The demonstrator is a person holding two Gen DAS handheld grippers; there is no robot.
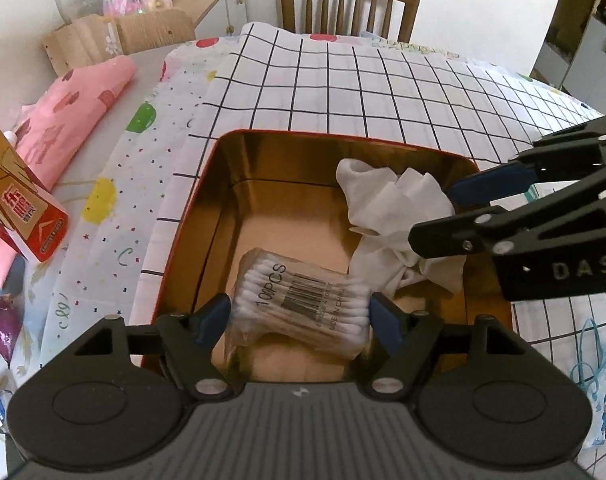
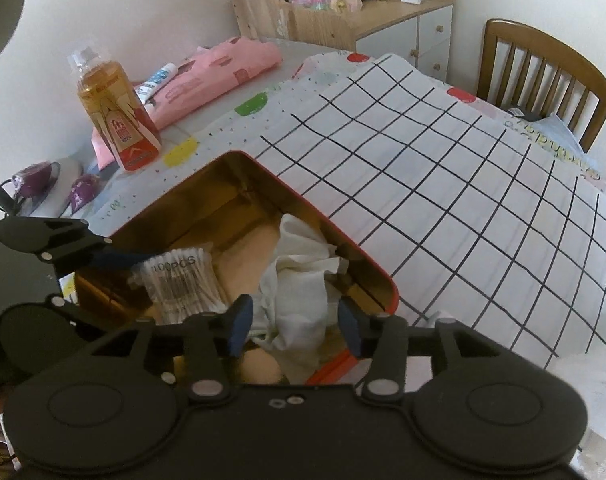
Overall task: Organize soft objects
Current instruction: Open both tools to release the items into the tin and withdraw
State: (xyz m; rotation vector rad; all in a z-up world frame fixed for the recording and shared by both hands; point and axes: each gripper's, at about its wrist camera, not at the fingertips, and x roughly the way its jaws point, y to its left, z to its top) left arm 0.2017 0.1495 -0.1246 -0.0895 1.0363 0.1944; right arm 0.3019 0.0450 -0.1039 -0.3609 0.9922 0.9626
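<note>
Inside the tin (image 2: 367, 268), white cloth (image 2: 299, 276) lies between the spread right gripper (image 2: 295, 326).

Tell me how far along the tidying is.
Done: the white cloth lies in the red tin; the right hand-held gripper straddles it, jaws open. In hand: the left hand-held gripper brackets the cotton swab pack inside. Left: the pink cloth remains outside.
</note>
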